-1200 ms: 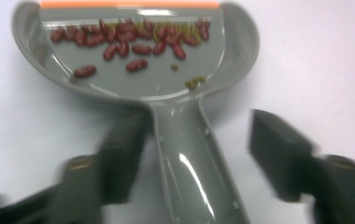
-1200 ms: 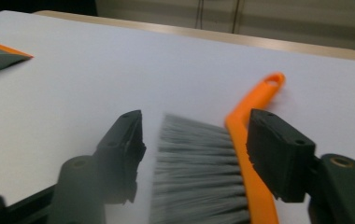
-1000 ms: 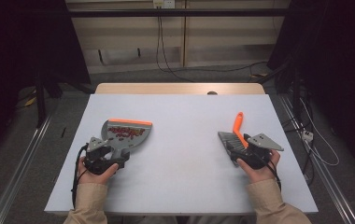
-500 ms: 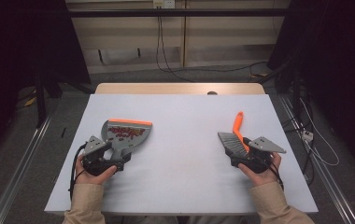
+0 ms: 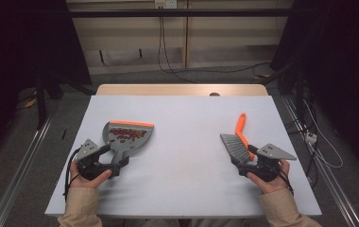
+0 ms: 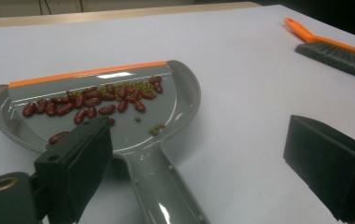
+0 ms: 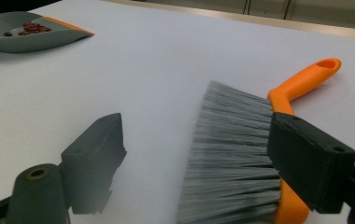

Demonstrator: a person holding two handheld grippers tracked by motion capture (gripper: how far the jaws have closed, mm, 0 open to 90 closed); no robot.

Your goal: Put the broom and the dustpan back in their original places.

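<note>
A grey dustpan with an orange lip lies flat on the table's left side. It holds red beans and small green peas. Its handle runs back between the jaws of my left gripper, which have just been opening and stand wide, pads off the handle. On the right lies a hand brush with grey bristles and an orange handle. My right gripper straddles its bristle end. Its jaws have just been opening too, and neither pad presses on the brush.
The white table top has a wooden strip along its far edge. Cables hang on the wall behind and trail on the floor at right. A metal rail runs along the floor at left.
Both pairs of jaws stand a little wider than a second ago. The hands have barely shifted, and the dustpan and brush lie where they were.
</note>
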